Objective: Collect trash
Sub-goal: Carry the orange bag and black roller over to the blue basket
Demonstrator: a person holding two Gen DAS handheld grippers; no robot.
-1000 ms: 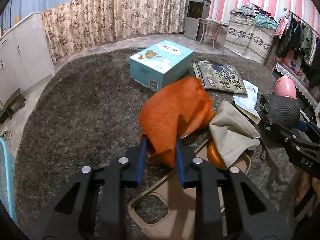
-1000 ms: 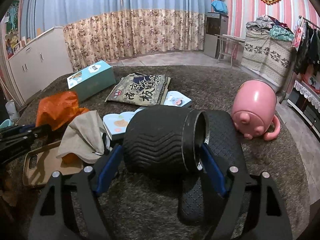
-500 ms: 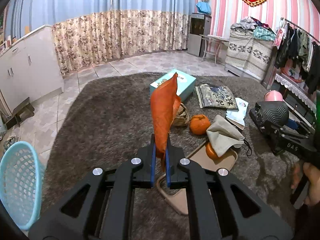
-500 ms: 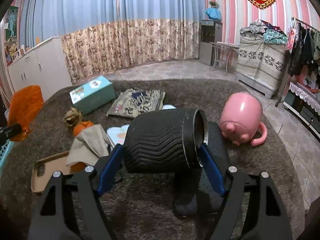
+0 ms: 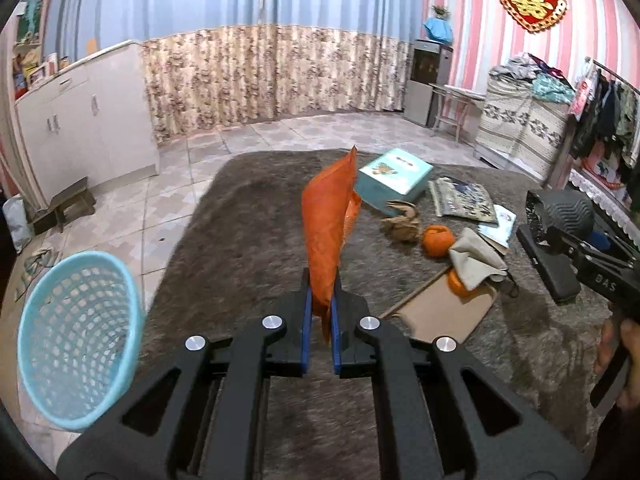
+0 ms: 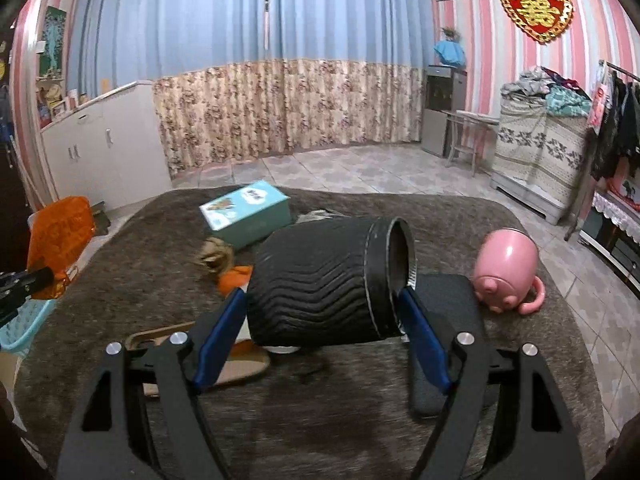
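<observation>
left wrist view: the only lettering that can be read is "das", white on the black body of the right gripper [image 5: 560, 216] at the right edge; the print on the teal box [image 5: 394, 178] is too small to read. the left gripper [image 5: 320, 312] has its two blue pads pinched nearly together on one orange plastic bag [image 5: 328, 224], which stands up from the jaws above the dark shaggy rug [image 5: 248, 232]. one light blue mesh basket [image 5: 76, 336] sits at lower left, beside the rug edge on the tiled floor. on the rug lie two oranges [image 5: 438, 236], one crumpled brown scrap [image 5: 402, 222], one beige cloth [image 5: 476, 262], one tan flat tray [image 5: 444, 312] and one patterned packet [image 5: 464, 198].

right wrist view: the right gripper [image 6: 324, 312] has its jaws spread wide, one blue pad against each end of one black ribbed cup [image 6: 328, 284], held on its side clear of the rug. one pink pig-shaped mug [image 6: 506, 274] lies upside down to the right, near the cup but apart from it. the orange plastic bag [image 6: 60, 240] shows at far left in the tip of the other tool, over the basket rim [image 6: 24, 324]. a red heart ornament [image 6: 536, 4] on the striped wall bears a gold character.
</observation>
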